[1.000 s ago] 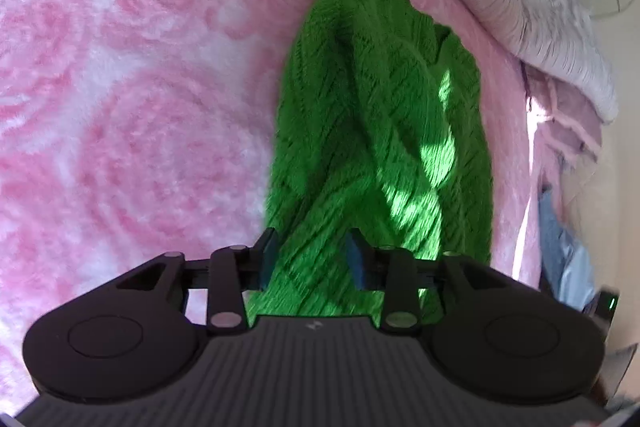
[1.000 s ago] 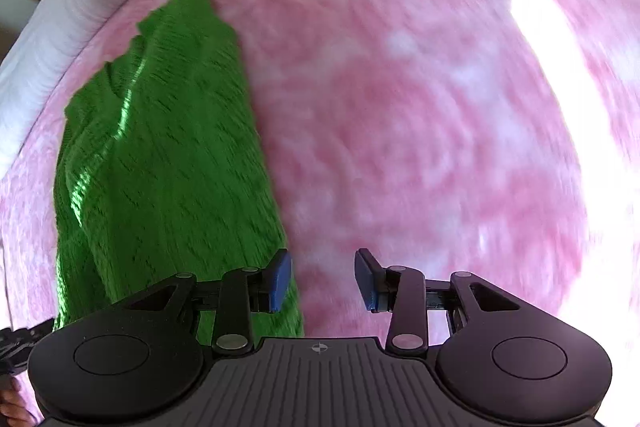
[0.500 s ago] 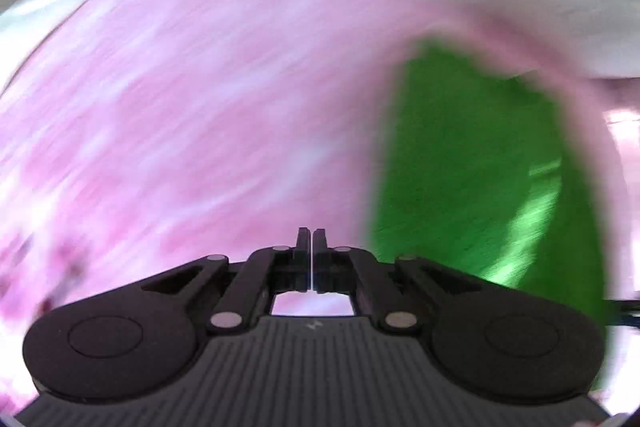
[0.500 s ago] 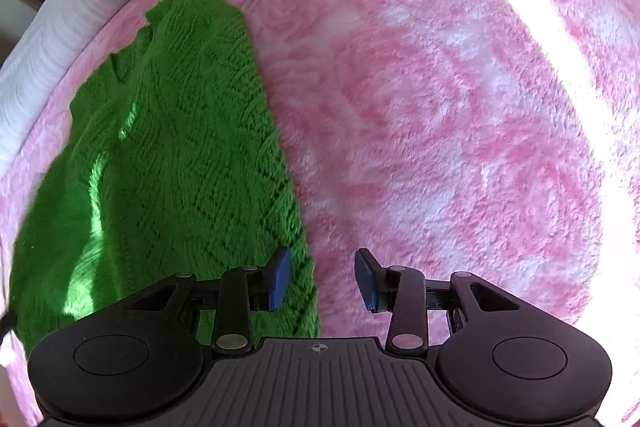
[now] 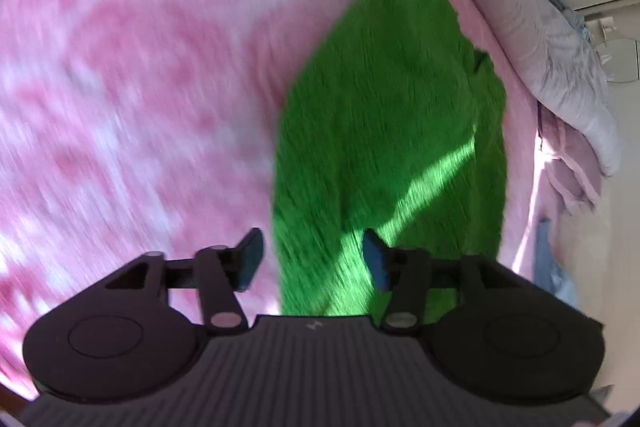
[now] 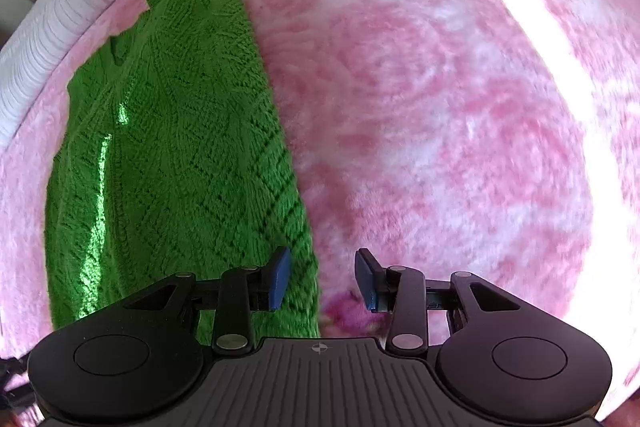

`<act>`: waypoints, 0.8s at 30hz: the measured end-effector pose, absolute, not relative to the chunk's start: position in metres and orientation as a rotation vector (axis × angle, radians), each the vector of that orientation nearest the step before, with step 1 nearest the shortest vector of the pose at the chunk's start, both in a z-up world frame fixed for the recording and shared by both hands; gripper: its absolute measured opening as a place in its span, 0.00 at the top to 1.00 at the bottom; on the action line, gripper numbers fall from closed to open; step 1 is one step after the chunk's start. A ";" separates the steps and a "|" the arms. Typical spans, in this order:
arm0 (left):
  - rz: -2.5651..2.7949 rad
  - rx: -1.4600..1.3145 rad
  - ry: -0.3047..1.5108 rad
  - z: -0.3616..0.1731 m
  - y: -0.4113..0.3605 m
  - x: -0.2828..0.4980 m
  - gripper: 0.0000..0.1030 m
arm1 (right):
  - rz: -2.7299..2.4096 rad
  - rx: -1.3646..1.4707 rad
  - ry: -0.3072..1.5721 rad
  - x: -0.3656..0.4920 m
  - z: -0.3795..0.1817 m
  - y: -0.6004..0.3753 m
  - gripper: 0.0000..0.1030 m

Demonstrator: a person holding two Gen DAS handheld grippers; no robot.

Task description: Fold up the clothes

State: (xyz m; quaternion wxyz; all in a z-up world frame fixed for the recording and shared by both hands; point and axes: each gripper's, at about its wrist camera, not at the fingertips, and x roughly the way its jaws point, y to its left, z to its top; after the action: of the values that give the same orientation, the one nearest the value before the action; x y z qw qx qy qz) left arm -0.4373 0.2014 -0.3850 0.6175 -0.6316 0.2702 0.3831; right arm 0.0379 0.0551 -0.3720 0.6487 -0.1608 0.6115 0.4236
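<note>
A green knitted garment [image 5: 392,131] lies flat on a pink rose-patterned blanket [image 5: 140,67]. It also shows in the right wrist view [image 6: 176,155], left of centre. My left gripper [image 5: 312,259] is open and empty, over the garment's near left edge. My right gripper [image 6: 322,277] is open and empty, over the garment's near right edge, with the edge running between its fingers. The left wrist view is blurred by motion.
A white ribbed quilt [image 5: 532,27] lies rolled along the far side of the bed; it also shows in the right wrist view [image 6: 60,19]. Pale pink and blue cloth [image 5: 560,267] hangs at the bed's right edge. A bright sun stripe [image 6: 540,47] crosses the blanket.
My left gripper shut and swung away to the left half a second ago; now it is open again and back over the garment. My right gripper stayed open and shifted slightly toward the garment's edge.
</note>
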 end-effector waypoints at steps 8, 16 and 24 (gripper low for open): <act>0.834 -1.201 0.656 -0.365 0.189 -0.400 0.96 | 0.900 -0.316 1.418 0.028 -0.375 0.025 0.60; 1.054 -1.352 0.617 -0.396 0.163 -0.499 0.95 | 0.969 -0.353 1.411 0.010 -0.375 0.000 0.60; 1.031 -1.326 0.700 -0.400 0.173 -0.483 0.88 | 1.108 -0.338 1.468 -0.010 -0.380 -0.027 0.60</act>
State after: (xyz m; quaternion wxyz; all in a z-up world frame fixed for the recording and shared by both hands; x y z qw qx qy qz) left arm -0.4828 0.1730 -0.3999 0.6139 -0.5753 0.3036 0.4471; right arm -0.0102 -0.0273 -0.3804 0.5940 -0.1455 0.6315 0.4767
